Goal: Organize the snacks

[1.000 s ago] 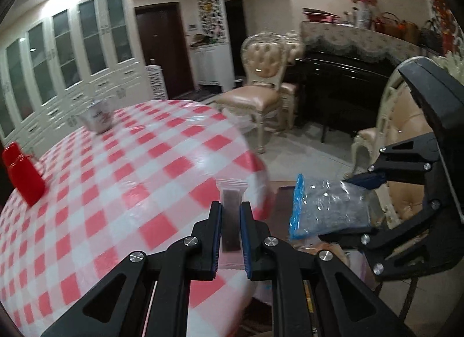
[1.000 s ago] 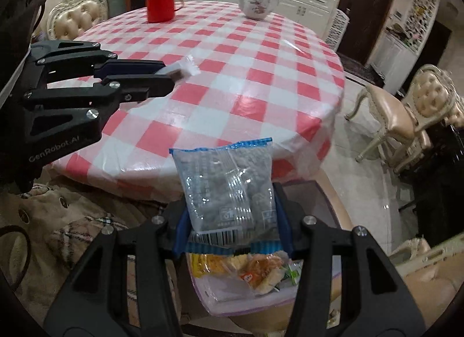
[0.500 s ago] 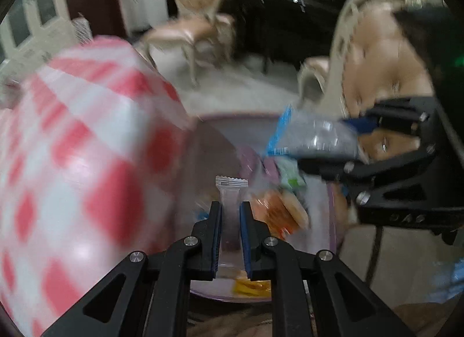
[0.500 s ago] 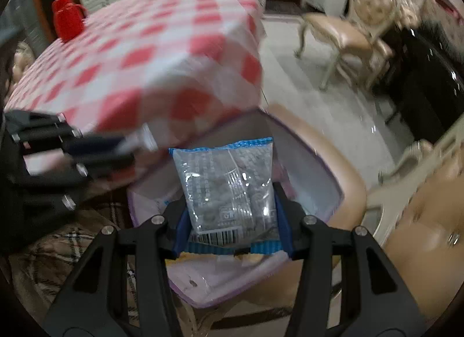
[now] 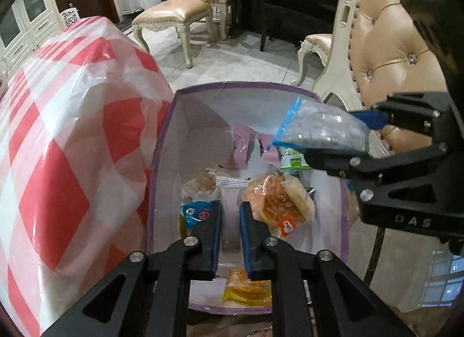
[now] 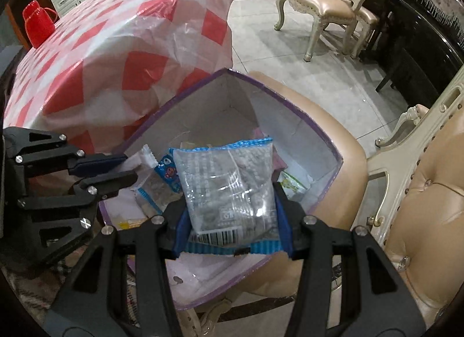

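Both tools pinch crinkly plastic packets (image 5: 230, 192) (image 6: 229, 189) above a purple-rimmed box (image 5: 162, 145).

Left gripper (image 5: 230, 215): bottom centre of frame, black arms with blue pads clamped on a narrow clear snack sachet (image 5: 230, 206) with a crimped top.
Right gripper (image 5: 374, 134): right of frame, pinching a clear blue-edged snack bag (image 5: 322, 131) above the box.
Box: purple-rimmed white carton (image 5: 240, 85), centre, holding wrapped buns and pink packets.
Tablecloth: red-and-white checked plastic cloth (image 5: 72, 139), left, draped beside the box.
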A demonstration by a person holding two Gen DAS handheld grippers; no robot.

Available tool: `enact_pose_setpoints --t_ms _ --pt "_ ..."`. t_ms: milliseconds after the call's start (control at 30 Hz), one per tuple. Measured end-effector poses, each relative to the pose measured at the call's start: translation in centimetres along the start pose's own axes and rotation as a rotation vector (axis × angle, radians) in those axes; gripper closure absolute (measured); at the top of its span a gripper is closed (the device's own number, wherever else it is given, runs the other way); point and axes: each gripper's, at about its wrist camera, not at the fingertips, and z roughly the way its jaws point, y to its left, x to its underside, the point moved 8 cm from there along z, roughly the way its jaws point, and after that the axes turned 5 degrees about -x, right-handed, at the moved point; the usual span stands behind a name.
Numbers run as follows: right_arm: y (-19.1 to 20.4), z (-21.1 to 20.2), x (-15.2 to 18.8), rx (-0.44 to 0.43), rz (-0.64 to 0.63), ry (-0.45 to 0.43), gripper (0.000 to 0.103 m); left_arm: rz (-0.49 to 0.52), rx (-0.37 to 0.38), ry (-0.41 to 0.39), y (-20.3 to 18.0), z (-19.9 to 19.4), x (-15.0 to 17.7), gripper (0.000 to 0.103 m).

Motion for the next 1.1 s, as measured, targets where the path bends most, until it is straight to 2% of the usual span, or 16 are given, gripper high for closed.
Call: enact_pose_setpoints --t_ms 233,333,367,400,433,467,500,567,667,867,967,1100 --pt "0.5 0.5 0.6 -0.013 0.010 0.013 0.049 -0.016 0.003 -0.017 0.3 0.2 -0.2 0.089" --pt "0.4 0.4 0.2 -0.028 0.027 0.007 0.048 -0.039 0.006 -0.034 0.6 0.0 -0.6 0.086" --pt "0.3 0.5 0.1 -0.034 0.037 0.007 0.048 -0.044 0.005 -0.043 0.7 -0.1 -0.8 0.079" --pt "0.1 0.5 0.1 -0.033 0.047 0.011 0.046 -0.046 0.009 -0.054 0.8 -0.3 -1.0 0.062" --pt "0.0 0.5 0.0 -0.023 0.052 0.011 0.042 -0.047 0.016 -0.066 0.7 -0.4 -1.2 0.050" --pt "-0.3 0.5 0.0 -0.007 0.054 0.008 0.040 -0.046 0.023 -0.088 0.6 -0.8 -1.5 0.027" --pt "-0.6 0.4 0.0 0.010 0.053 0.001 0.036 -0.039 0.019 -0.099 0.5 -1.0 -1.6 0.012" --pt "-0.9 0.3 0.1 0.036 0.048 -0.007 0.036 -0.011 -0.009 -0.130 0.3 -1.5 -1.8 0.012" --pt "-1.4 0.4 0.4 0.061 0.053 0.008 0.036 0.021 -0.036 -0.129 0.0 -1.6 -1.8 0.011" --pt "-1.6 1.2 2.4 0.080 0.053 0.078 0.036 0.029 -0.026 -0.144 -0.3 -1.9 -2.0 0.011" --pt "-1.6 1.1 3.1 0.076 0.070 0.073 0.036 0.043 -0.019 -0.140 -0.7 -1.9 -2.0 0.011" --pt "-2.0 0.6 3.3 0.077 0.106 0.044 0.036 0.067 -0.074 -0.131 -0.9 -1.8 -1.8 0.011"
